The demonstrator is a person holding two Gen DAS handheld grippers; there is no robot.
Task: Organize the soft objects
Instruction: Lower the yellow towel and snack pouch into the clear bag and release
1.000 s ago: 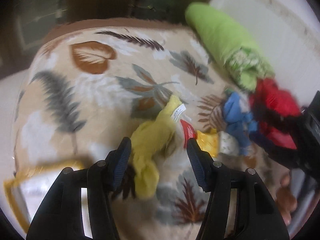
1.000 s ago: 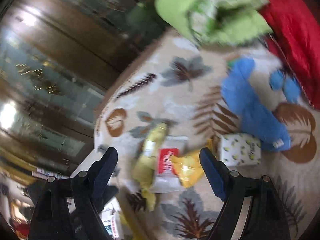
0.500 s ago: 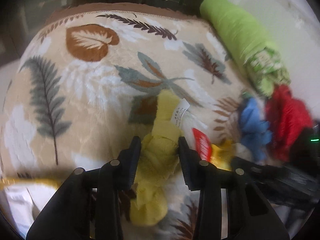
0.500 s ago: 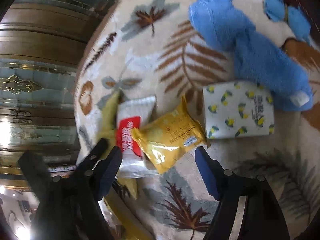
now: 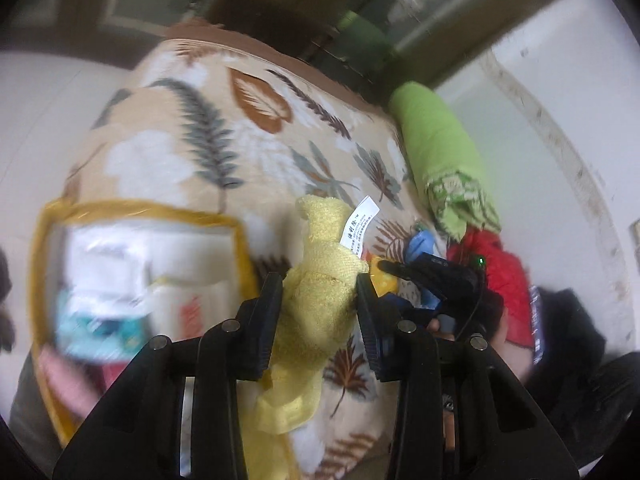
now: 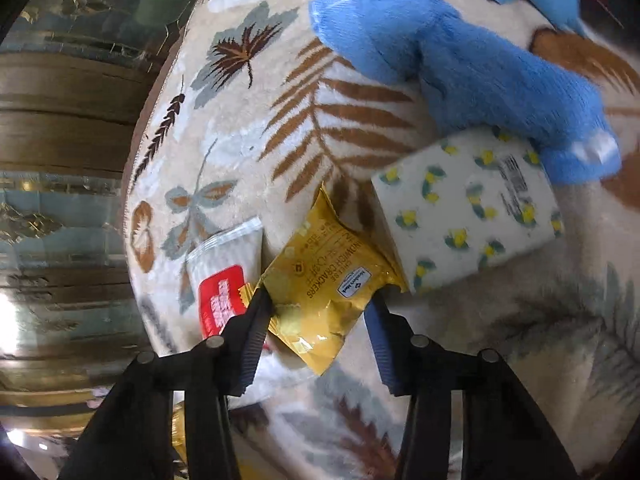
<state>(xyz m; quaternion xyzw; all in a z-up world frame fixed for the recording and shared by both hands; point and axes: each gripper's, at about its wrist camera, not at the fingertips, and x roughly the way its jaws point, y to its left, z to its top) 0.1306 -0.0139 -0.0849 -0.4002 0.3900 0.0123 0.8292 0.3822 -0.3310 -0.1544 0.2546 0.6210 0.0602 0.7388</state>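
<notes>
My left gripper (image 5: 318,304) is shut on a yellow plush toy (image 5: 320,292) with a white label and holds it lifted above the leaf-patterned blanket (image 5: 192,152). My right gripper (image 6: 318,312) has its jaws closed around a yellow cracker packet (image 6: 324,280) lying on the blanket (image 6: 248,152); both fingers touch its edges. The right gripper also shows in the left wrist view (image 5: 424,276), low over the packet. A blue plush toy (image 6: 460,60) lies beyond the packet.
A yellow-rimmed bin (image 5: 132,280) holding packets sits left of the lifted toy. A white packet with a red label (image 6: 224,280) and a white lemon-print pack (image 6: 468,208) flank the cracker packet. A rolled green cloth (image 5: 440,152) and red fabric (image 5: 496,272) lie right.
My left gripper closed on the yellow plush and lifted it toward the bin side. My right gripper came down and closed in around the yellow cracker packet.
</notes>
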